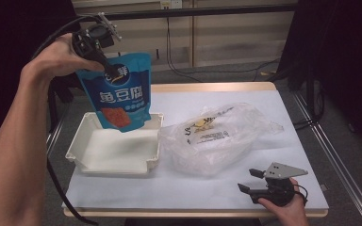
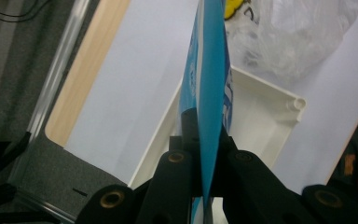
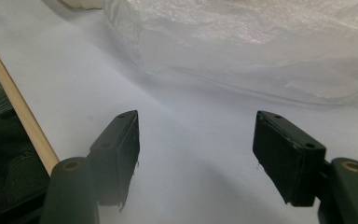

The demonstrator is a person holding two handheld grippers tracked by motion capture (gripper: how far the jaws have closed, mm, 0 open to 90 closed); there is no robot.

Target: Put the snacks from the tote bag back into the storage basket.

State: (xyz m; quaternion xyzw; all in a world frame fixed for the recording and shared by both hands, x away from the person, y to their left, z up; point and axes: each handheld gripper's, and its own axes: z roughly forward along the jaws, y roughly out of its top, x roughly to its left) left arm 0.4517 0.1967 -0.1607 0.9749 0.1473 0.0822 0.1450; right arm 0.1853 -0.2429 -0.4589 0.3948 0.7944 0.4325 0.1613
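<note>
- The white tray (image 1: 114,153) lies bare inside, open from above, but the blue pouch (image 1: 120,92) hangs over its far edge.
- The crumpled plastic bag (image 1: 217,136) crowds the tray's right wall.
- The near table strip (image 1: 169,193) is open.

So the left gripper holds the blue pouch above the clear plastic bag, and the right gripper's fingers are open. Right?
Not quite. In the high view the left gripper holds the blue pouch above the white tray, not the clear plastic bag. The right gripper is open, as stated.
</note>
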